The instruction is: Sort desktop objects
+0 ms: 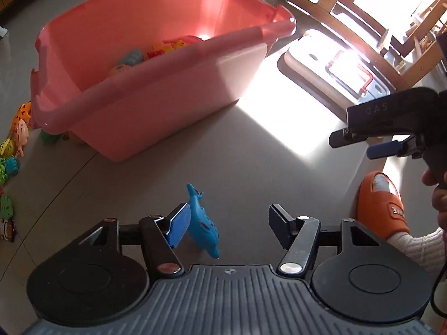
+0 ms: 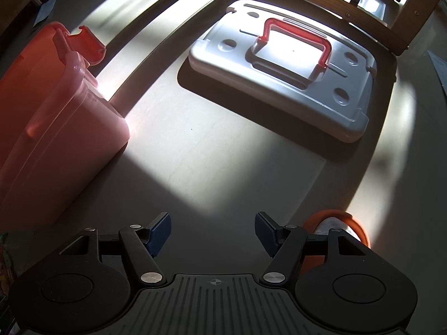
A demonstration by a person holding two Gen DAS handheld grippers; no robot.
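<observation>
Left wrist view: my left gripper (image 1: 229,227) has its jaws spread wide, and a blue dolphin toy (image 1: 202,224) leans against the inner face of the left blue pad (image 1: 178,224), well apart from the other pad; whether it hangs there or stands on the floor I cannot tell. At twelve o'clock sits the pink bin (image 1: 167,97), with a few colourful toys (image 1: 156,53) inside. More small toys (image 1: 12,156) are strung along the floor at nine o'clock. At three o'clock I see my right gripper (image 1: 371,139) side-on. An orange slipper (image 1: 382,203) sits below it. Right wrist view: my right gripper (image 2: 212,236) is open wide over bare floor, nothing between the pads. The pink bin (image 2: 56,128) stands at nine o'clock, and a grey lid (image 2: 282,75) with a red handle (image 2: 296,37) lies flat at one o'clock. The slipper (image 2: 335,223) peeks out at four o'clock.
</observation>
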